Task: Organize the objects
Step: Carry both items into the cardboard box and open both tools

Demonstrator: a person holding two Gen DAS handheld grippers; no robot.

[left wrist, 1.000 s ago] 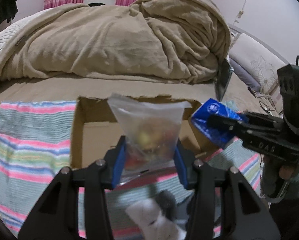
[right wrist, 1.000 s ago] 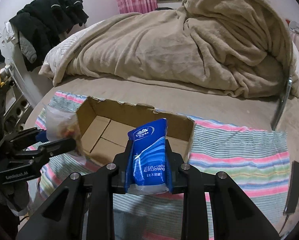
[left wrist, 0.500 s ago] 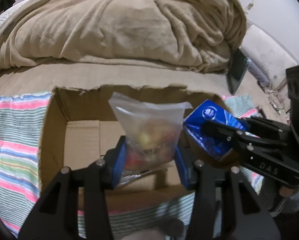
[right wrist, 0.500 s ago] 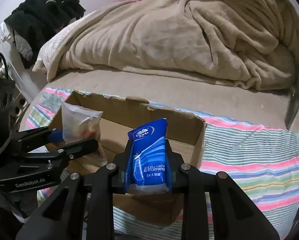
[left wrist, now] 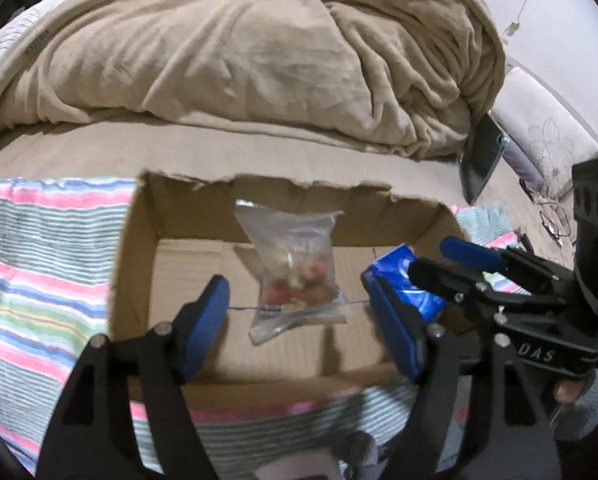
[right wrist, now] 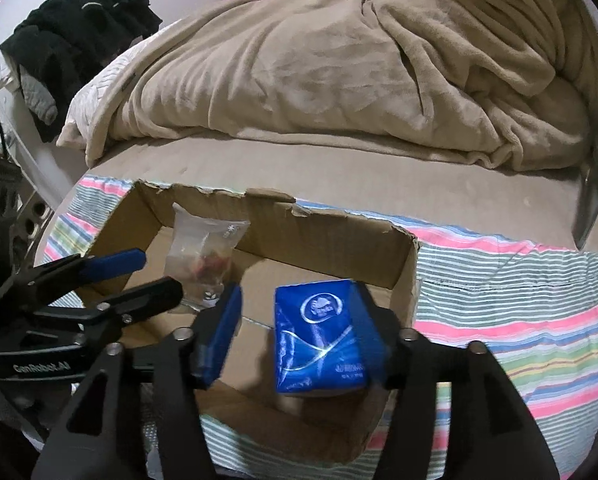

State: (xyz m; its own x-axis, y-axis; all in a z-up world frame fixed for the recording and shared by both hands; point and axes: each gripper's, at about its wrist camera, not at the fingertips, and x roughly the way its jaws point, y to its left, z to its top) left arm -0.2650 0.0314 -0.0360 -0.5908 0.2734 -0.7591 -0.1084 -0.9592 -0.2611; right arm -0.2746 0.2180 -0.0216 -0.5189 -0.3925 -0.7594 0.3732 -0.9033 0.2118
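An open cardboard box (left wrist: 139, 240) (right wrist: 403, 280) lies on a striped cloth on the bed. My left gripper (left wrist: 299, 304) is open over the box. A clear snack bag (left wrist: 299, 272) (right wrist: 203, 256) is free between its jaws, inside the box. My right gripper (right wrist: 295, 332) is open too. The blue tissue pack (right wrist: 319, 340) (left wrist: 403, 276) leans by its right finger, dropping into the box's right side. Each gripper shows in the other's view, the left one (right wrist: 139, 276) and the right one (left wrist: 447, 260).
A beige blanket (left wrist: 259, 52) is heaped behind the box. The striped cloth (right wrist: 519, 300) spreads on both sides. A phone or tablet (left wrist: 483, 160) leans at the right. Black clothes (right wrist: 79, 48) hang at the far left. Glasses (left wrist: 555, 220) lie at the right.
Both grippers moved over the box and opened. The snack bag and the tissue pack were let go and are dropping into the box.
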